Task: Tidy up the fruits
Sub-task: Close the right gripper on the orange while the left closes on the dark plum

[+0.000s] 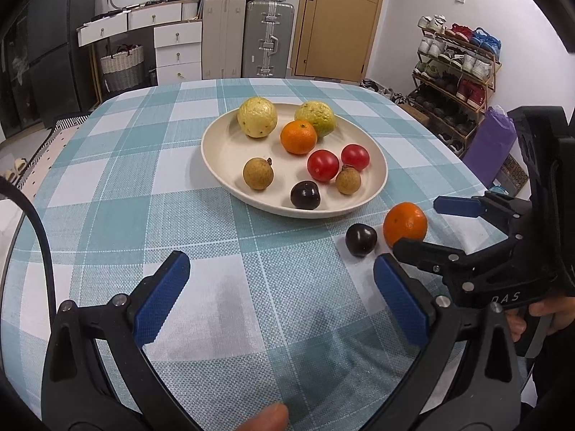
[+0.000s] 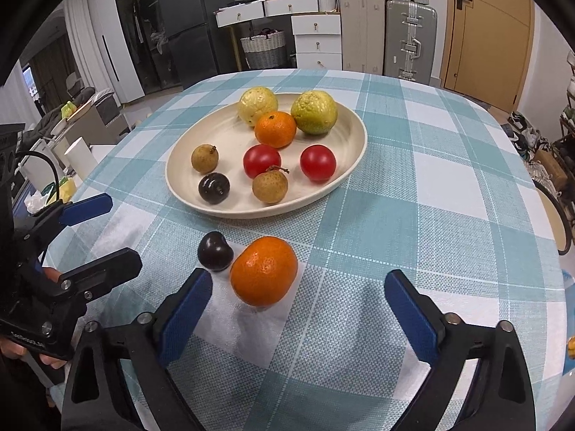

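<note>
We note the plate (image 2: 354, 133) holds two guavas, an orange (image 2: 275, 129), two tomatoes, two longans and a dark plum (image 2: 214, 188). A second orange (image 2: 264, 270) and plum (image 2: 215, 251) sit touching on the cloth (image 2: 431, 215) just before it. Right tongs (image 2: 298, 309) gape around nothing; left tongs (image 1: 280, 294) likewise apart, empty

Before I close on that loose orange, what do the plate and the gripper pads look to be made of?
The plate looks like matte cream plastic or a fibre composite: dull, faint ridges, no glaze shine, though ceramic can't be ruled out. The right gripper has blue pads with a fine knurled texture, probably rubber or printed plastic, on black rigid arms. The orange has a dimpled, slightly glossy peel.
</note>
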The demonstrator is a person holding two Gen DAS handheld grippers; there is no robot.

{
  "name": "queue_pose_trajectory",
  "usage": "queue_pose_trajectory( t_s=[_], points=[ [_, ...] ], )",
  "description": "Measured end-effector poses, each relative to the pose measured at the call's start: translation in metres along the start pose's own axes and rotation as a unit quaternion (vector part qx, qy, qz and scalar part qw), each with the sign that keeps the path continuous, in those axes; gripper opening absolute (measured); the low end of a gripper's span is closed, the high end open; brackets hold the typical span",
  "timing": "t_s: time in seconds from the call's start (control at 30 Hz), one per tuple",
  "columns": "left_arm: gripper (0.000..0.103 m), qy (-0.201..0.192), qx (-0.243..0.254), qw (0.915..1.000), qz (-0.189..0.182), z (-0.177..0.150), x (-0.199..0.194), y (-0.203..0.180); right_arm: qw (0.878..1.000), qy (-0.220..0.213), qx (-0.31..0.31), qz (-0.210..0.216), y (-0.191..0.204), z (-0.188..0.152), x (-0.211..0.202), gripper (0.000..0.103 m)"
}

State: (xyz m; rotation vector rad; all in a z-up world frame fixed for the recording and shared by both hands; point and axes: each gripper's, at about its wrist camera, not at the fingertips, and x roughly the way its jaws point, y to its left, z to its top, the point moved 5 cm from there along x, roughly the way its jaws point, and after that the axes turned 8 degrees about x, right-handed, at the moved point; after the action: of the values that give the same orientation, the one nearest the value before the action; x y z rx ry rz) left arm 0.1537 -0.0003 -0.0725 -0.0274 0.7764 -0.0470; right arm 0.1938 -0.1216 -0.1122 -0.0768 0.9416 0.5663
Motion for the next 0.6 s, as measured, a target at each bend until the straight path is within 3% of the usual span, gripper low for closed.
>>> queue_pose_trajectory(
  t_s=[0.07,0.27,0.6],
  points=[
    [0.102,0.0,0.001,1.0,0.0,0.0,0.001,0.0,1.0,0.003,-0.002,0.004,0.002,-0.001,0.001,0.084],
    [0.102,0.001,-0.002,1.0,0.001,0.002,0.003,0.002,1.0,0.005,-0.01,0.02,0.009,-0.002,0.003,0.073],
    [0.102,0.004,-0.004,1.0,0.001,0.003,0.006,0.004,0.999,0.007,-0.017,0.036,0.017,-0.001,0.003,0.064]
  ],
)
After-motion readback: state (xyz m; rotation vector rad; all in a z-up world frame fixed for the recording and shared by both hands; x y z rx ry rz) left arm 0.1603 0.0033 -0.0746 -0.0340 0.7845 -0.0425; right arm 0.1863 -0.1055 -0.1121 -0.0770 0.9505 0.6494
